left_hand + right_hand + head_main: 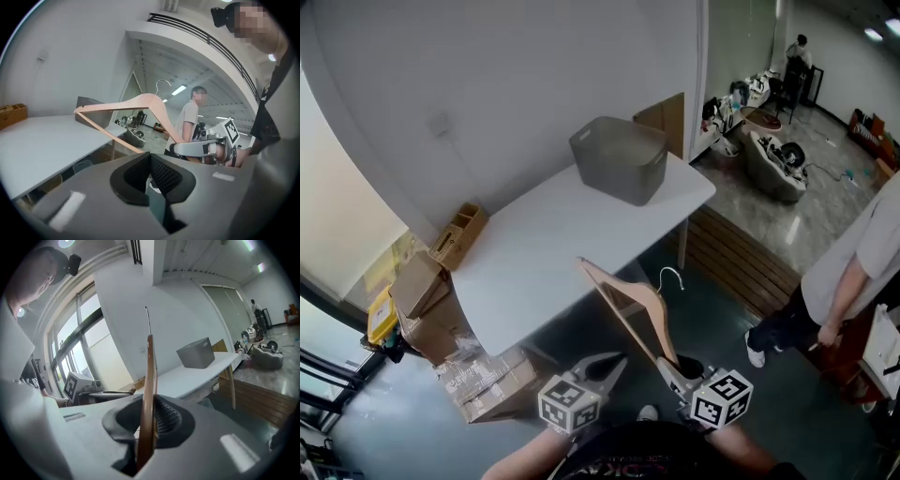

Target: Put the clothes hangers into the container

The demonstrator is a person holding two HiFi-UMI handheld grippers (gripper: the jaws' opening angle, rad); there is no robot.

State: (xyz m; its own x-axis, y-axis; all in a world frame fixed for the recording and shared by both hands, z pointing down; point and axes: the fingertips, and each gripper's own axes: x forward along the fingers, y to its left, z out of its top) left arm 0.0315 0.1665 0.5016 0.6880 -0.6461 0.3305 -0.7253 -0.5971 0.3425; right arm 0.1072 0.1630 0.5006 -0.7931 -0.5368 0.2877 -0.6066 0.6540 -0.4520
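Right claw [150, 405]: dips slightly; we grip the hanger [628, 305] by one end.
Left claw [150, 165]: alongside, dipping slightly, jaws apart, empty.
Surface [544, 246]: white, bin [621, 157] at far end.
Room: person [853, 272] at right.

In the head view, the hanger's [630, 314] lower end is hidden inside the right hand-held gripper [673, 370]. The left gripper view shows only a corner of the container [88, 101] behind the hanger. A bystander [848, 281] is cut off at the head view's right edge. Print on the boxes [483, 380] is too small to read.
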